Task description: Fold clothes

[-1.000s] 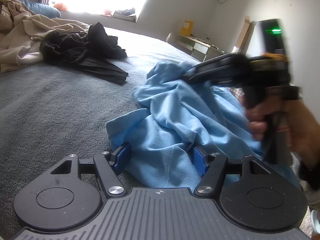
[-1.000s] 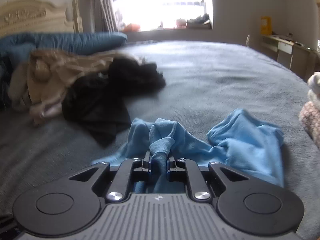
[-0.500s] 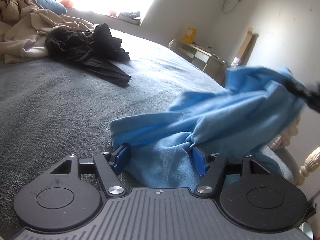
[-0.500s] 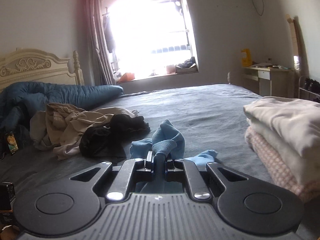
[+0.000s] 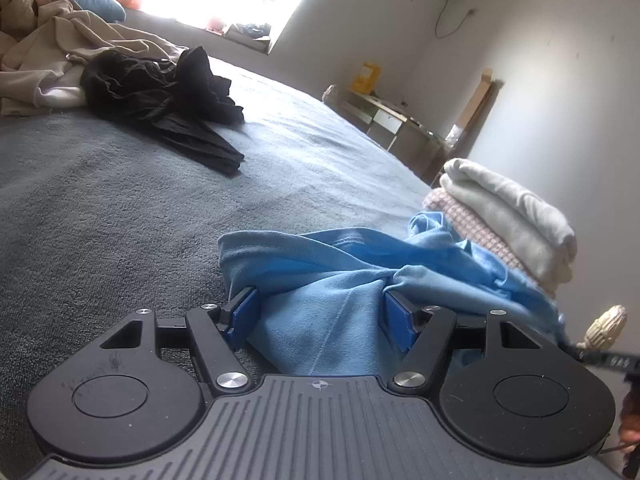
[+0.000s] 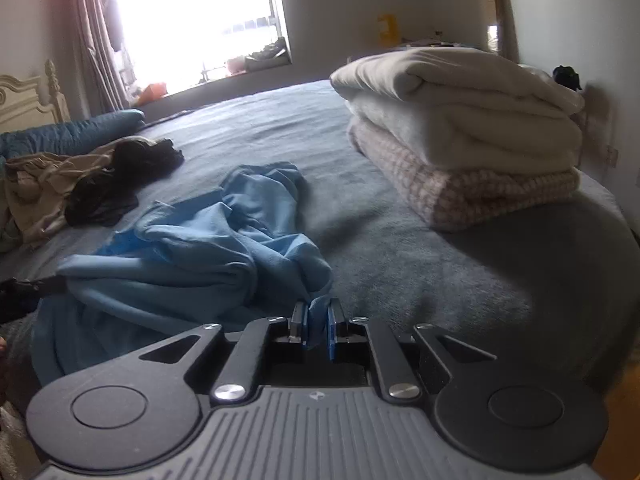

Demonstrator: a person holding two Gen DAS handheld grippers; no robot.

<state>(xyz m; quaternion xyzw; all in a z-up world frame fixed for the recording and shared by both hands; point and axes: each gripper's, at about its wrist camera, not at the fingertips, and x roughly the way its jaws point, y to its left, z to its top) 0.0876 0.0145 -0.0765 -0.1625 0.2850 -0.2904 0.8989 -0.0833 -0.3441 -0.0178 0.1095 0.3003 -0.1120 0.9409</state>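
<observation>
A crumpled light-blue garment (image 5: 340, 280) lies on the grey bed cover (image 5: 120, 208), stretched between my two grippers. My left gripper (image 5: 320, 316) stands wide, its blue pads closed against a thick bunch of the cloth. In the right wrist view the same garment (image 6: 192, 248) trails off to the left. My right gripper (image 6: 316, 320) pinches a thin fold at its near corner, and its jaws are opening slightly with the fold still between them.
A stack of folded white and checked pieces (image 6: 460, 120) sits on the bed to the right, seen also as the stack (image 5: 508, 216) just beyond the blue cloth. A black garment (image 5: 160, 96) and a beige pile (image 5: 40, 48) lie far left. A bedpost knob (image 5: 604, 326) marks the bed's corner.
My right gripper has carried its pinch of blue cloth to the right, near the folded stack, and the garment is now drawn out flatter. The left gripper has stayed put.
</observation>
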